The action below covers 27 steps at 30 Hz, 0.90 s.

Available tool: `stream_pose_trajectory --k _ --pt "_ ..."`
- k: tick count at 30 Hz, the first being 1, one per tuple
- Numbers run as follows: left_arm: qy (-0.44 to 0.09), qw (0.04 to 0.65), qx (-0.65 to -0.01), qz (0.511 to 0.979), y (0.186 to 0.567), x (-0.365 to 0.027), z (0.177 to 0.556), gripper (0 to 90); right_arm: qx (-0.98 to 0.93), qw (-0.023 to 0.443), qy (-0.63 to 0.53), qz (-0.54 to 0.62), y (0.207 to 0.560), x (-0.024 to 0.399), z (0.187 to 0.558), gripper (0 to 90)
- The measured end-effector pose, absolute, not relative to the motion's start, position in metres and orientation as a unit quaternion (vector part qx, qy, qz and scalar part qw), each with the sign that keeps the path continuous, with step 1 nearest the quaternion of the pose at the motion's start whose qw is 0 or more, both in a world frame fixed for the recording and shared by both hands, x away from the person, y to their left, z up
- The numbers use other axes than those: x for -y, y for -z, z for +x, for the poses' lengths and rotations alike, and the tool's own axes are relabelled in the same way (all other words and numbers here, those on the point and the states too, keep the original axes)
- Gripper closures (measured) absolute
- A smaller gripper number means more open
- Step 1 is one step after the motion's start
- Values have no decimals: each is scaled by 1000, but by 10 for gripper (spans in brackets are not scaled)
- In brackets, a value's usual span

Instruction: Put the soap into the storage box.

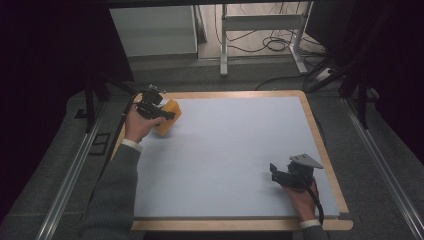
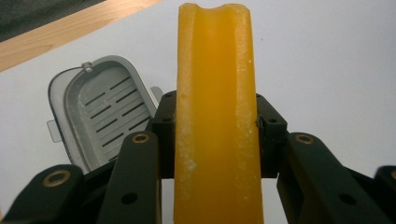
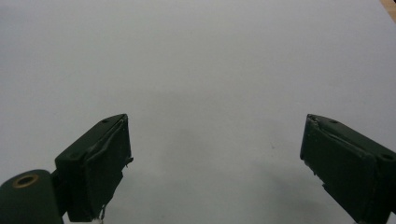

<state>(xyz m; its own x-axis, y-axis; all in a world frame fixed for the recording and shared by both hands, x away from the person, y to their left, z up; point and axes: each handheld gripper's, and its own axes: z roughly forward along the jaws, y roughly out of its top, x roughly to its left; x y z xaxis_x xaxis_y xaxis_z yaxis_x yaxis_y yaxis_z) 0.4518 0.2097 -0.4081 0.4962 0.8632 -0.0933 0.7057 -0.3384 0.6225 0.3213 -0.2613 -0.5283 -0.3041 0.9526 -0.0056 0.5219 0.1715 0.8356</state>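
Near the table's (image 1: 320, 150) far left corner, the left gripper (image 2: 215, 126) has its fingers (image 2: 140, 172) clamped on the flat faces of a yellow-orange sponge block (image 2: 215, 116), held on edge above a grey slotted tray (image 2: 100, 109). The block looks light, soft and slightly rough, so it should compress and resist slipping; a mid-body hold suits it best. The right gripper (image 3: 215, 154) rests near the table's right edge, fingers wide apart and empty.
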Motion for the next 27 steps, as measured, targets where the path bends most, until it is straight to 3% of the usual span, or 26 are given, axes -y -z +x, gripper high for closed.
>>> stream_pose_trajectory --k 27 --pt "-118 299 -518 793 416 -223 484 614 -711 280 -382 519 528 262 321 90"
